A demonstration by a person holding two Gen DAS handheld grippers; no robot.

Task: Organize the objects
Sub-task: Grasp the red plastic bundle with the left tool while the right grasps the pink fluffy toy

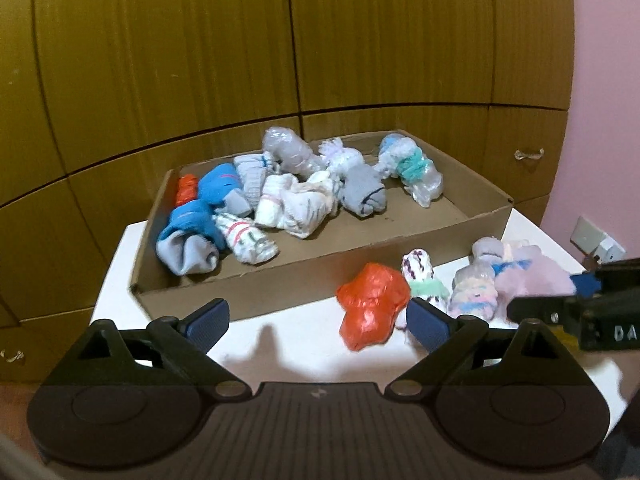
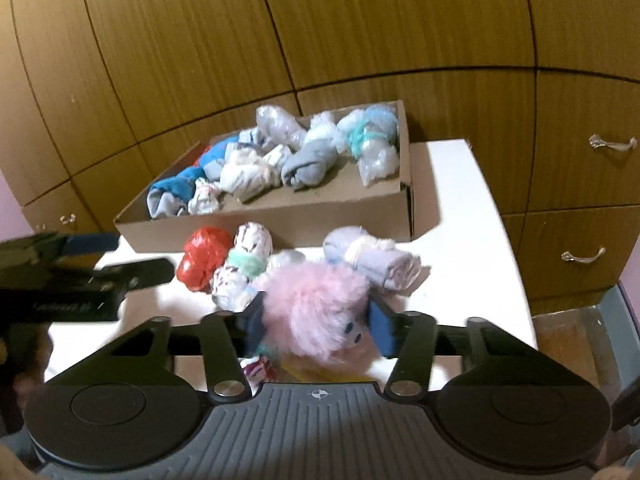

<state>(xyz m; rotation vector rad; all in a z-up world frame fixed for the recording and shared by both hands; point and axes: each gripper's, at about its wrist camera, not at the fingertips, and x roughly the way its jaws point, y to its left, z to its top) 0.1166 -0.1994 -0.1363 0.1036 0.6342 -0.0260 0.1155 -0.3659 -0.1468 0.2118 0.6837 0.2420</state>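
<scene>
A shallow cardboard box (image 1: 304,280) (image 2: 288,222) on the white table (image 1: 288,348) holds several rolled sock bundles, blue, grey, white and plastic-wrapped. In front of it lie an orange wrapped bundle (image 1: 372,304) (image 2: 204,256), a white patterned bundle with a green band (image 1: 424,276) (image 2: 244,264) and a lavender roll (image 2: 384,264). My right gripper (image 2: 318,326) is shut on a fluffy pink bundle (image 2: 316,308) (image 1: 536,276), one blue pad against each side. My left gripper (image 1: 318,322) is open just above the table, with the orange bundle close ahead of its right finger (image 1: 428,324).
Brown wooden cabinet doors (image 1: 280,60) stand right behind the table, with drawer handles (image 2: 612,144) at the right. A pink wall with a white socket (image 1: 588,236) is at the far right. The table's right edge (image 2: 504,216) lies near the box.
</scene>
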